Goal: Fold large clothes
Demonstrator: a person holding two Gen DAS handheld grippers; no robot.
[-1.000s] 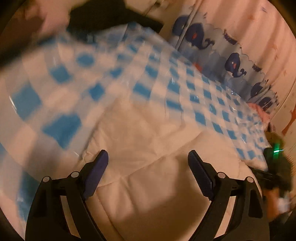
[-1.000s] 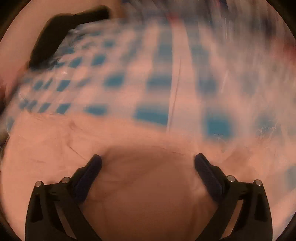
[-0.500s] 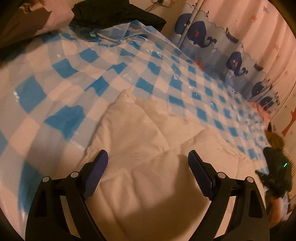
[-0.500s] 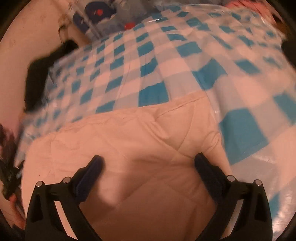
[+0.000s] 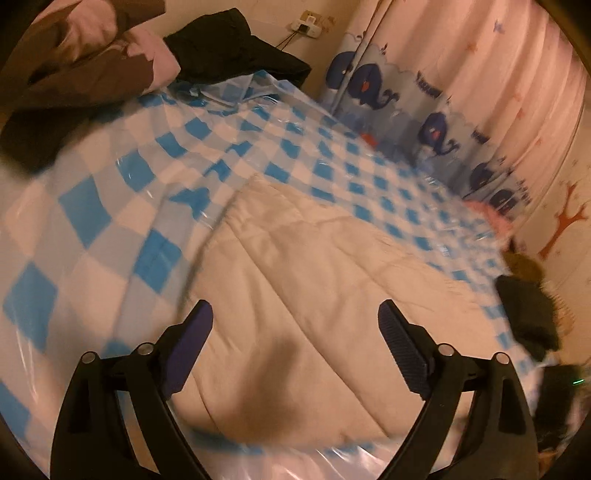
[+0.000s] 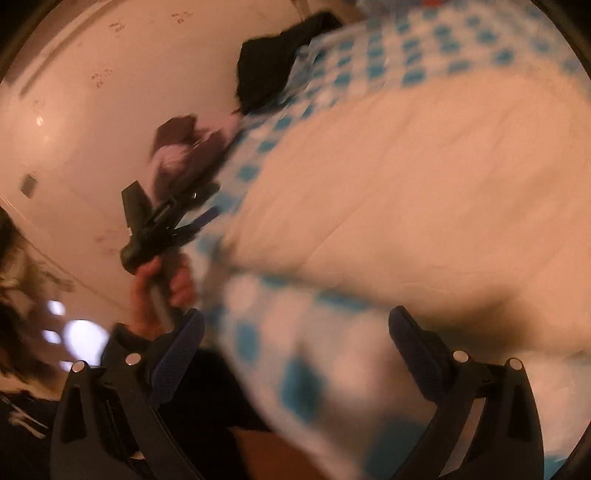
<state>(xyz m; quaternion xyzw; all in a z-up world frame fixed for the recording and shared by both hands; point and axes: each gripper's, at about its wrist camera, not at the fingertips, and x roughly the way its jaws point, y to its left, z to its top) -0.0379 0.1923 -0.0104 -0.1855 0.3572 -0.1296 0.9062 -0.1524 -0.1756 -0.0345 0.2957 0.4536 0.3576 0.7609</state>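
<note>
In the left wrist view, a brown and pink bundle of bedding [image 5: 85, 62] fills the upper left of the frame, soft and rumpled. Right of it, at top centre, lies a matte black garment [image 5: 232, 48], crumpled against the wall below a wall socket [image 5: 308, 27]. A glossy plastic sheet [image 5: 122, 206] in blue and white checks spreads across the left and middle of the frame, wrinkled and catching the light. On it, from the centre to the lower right, lies the cream quilted garment [image 5: 314, 280], puffy, with stitched seams running through it, folded into a thick slab. The left gripper [image 5: 295, 325] hangs above its near end with both fingers spread wide and nothing between them. Along the upper right hangs a pink curtain [image 5: 480, 74] with a band of dark blue whales. At the right edge sits a dark, fur-trimmed piece of clothing [image 5: 528, 310].

The right wrist view is blurred. At left centre a hand [image 6: 159, 284] grips the other gripper's black handle. The checked sheet [image 6: 280, 339] crosses the middle, and the cream garment [image 6: 424, 177] fills the right. The right gripper [image 6: 295, 339] is wide open and holds nothing, hovering over the sheet near the garment's edge.
</note>
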